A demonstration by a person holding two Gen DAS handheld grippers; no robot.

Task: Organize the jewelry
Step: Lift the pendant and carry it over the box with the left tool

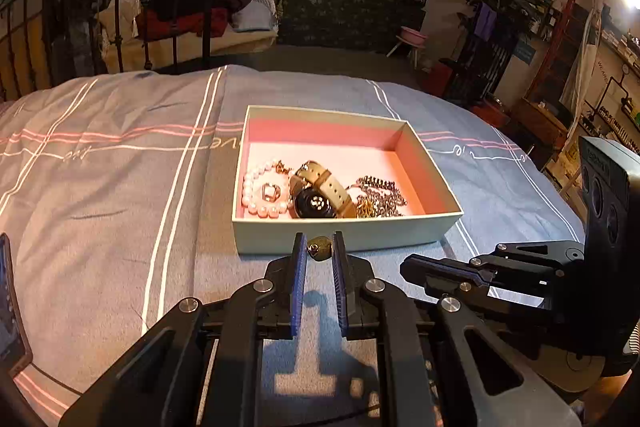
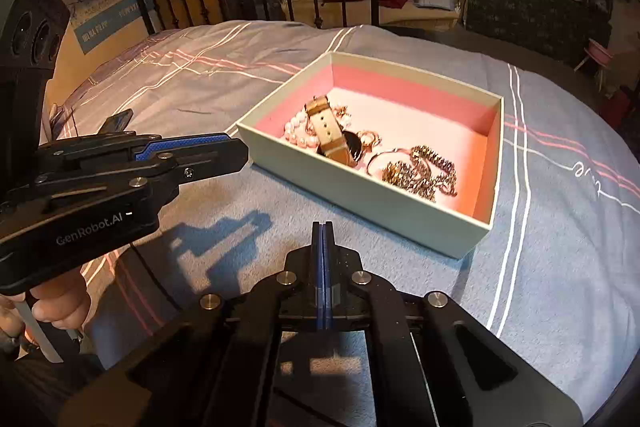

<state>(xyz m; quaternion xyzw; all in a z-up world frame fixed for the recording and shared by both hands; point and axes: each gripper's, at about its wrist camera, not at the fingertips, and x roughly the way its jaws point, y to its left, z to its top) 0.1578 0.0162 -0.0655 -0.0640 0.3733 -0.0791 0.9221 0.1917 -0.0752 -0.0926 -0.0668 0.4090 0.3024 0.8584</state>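
Observation:
An open box [image 1: 344, 229] with pink lining sits on the bed. It holds a pearl bracelet [image 1: 256, 193], a ring [image 1: 271, 191], a tan-strapped watch [image 1: 320, 193] and gold chains [image 1: 378, 197]. My left gripper [image 1: 319, 247] is shut on a small gold jewelry piece [image 1: 319, 248], held just before the box's near wall. My right gripper [image 2: 322, 227] is shut and empty, low over the blanket, near the box [image 2: 360, 195]. The left gripper also shows from the side in the right wrist view [image 2: 236, 151]. The watch [image 2: 330, 133] and chains [image 2: 420, 171] show there too.
The bed has a blue-grey blanket [image 1: 120, 187] with white and pink stripes. A black iron bed frame [image 1: 120, 7] stands behind it. A dark phone-like edge [image 1: 10, 307] is at the far left. Room furniture lies beyond the bed.

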